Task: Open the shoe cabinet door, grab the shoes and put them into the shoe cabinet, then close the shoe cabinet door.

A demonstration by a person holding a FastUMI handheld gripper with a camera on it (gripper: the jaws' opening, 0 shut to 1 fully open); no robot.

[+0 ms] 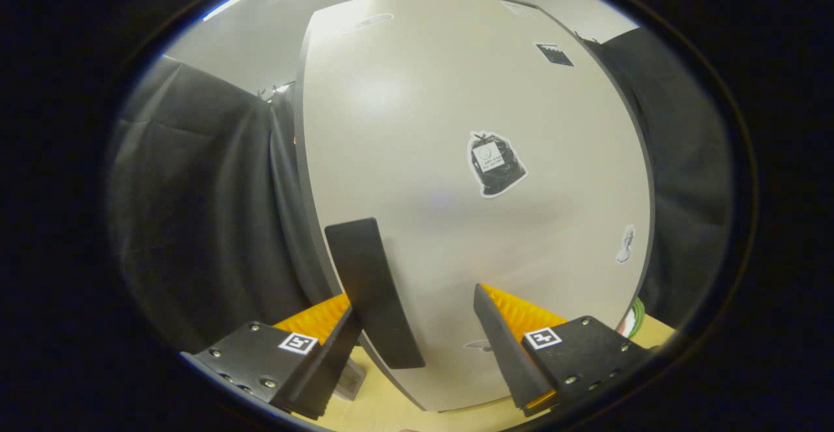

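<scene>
The white shoe cabinet door (423,132) stands right in front of me, very close. A black bar handle (373,292) runs upright near the door's left edge. My gripper (414,295) is open, its fingers spread wide against the door front. The handle sits between them, close beside the left finger (326,354) and well apart from the right finger (505,344). Neither finger presses on the handle. I cannot tell whether the door is fully closed or slightly ajar.
Black cloth (195,223) hangs to the left and right of the cabinet. A light wooden surface (381,406) lies under the fingers. The door carries a black bag sticker (496,163) and a small pale sticker (625,244). Something green and red (634,318) peeks out by the door's lower right corner.
</scene>
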